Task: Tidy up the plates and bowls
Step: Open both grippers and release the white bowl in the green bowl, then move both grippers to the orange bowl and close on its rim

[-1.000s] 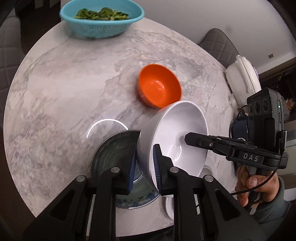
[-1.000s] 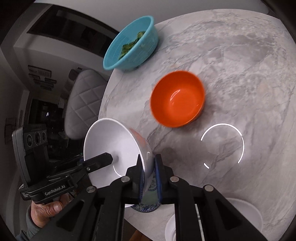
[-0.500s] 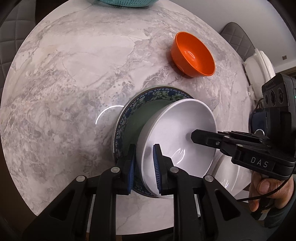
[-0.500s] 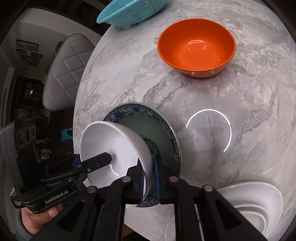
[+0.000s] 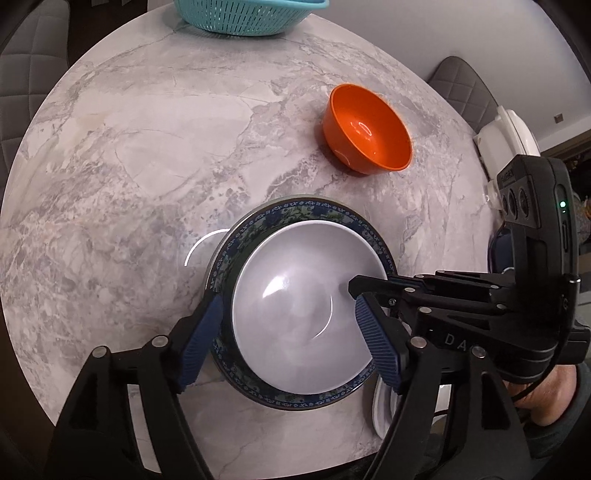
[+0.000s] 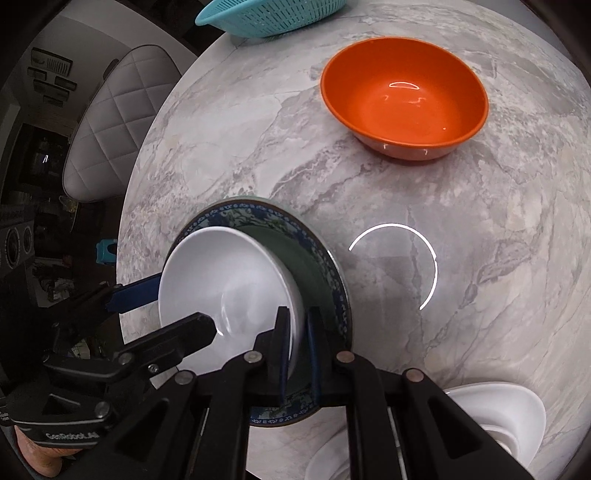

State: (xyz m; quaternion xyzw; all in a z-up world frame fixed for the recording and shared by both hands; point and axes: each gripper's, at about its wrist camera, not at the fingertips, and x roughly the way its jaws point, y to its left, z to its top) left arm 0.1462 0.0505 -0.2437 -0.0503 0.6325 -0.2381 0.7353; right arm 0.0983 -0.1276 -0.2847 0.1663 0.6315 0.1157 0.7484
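A white bowl [image 5: 295, 295] [image 6: 221, 280] sits inside a blue-patterned plate [image 5: 303, 210] [image 6: 328, 273] near the front of the marble table [image 5: 147, 147]. My left gripper [image 5: 288, 343] is open, its jaws wide on either side of the bowl. My right gripper [image 6: 295, 354] is shut on the bowl's rim; it shows in the left wrist view [image 5: 354, 288] reaching in from the right. An orange bowl [image 5: 369, 129] [image 6: 402, 96] stands empty further back.
A teal colander [image 5: 251, 14] [image 6: 269, 14] sits at the far table edge. White dishes [image 6: 498, 424] are stacked at the front right edge. Padded chairs [image 6: 110, 122] surround the table. A white appliance [image 5: 509, 136] stands at the right.
The white bowl has come down flat into the patterned plate. My left gripper has opened and let go of its rim. The right gripper still grips it.
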